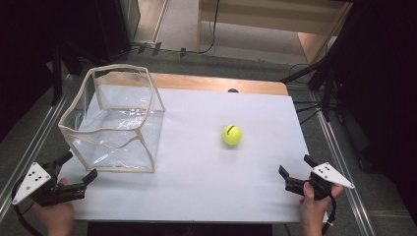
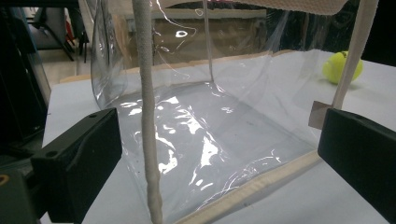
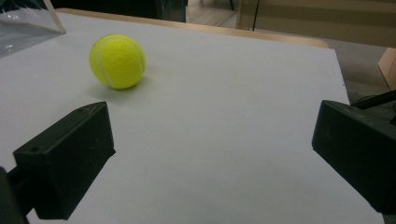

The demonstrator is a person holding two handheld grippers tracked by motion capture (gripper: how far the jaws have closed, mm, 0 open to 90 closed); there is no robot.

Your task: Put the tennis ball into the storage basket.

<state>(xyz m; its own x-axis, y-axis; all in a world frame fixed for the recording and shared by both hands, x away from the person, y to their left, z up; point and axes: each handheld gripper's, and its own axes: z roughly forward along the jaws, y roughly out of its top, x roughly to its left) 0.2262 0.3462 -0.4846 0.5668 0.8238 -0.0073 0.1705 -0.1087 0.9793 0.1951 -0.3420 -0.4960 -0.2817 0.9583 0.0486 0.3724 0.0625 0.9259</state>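
On white table (image 1: 206, 162), tennis ball (image 1: 231, 134) beside clear bag (image 1: 118, 118)

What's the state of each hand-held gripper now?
Left hand-held gripper: open, empty, facing the clear bag.
Right hand-held gripper: open, empty, tennis ball ahead.

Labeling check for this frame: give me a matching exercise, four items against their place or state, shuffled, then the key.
Items:
1. tennis ball
2. clear bag
3. left hand-held gripper
4. right hand-held gripper

Places or states:
A. open, near the table's right front corner
B. stands open-topped at the table's left
C. open, just in front of the bag
D. lies alone mid-table

Pairs: 1-D, 2-B, 3-C, 4-A
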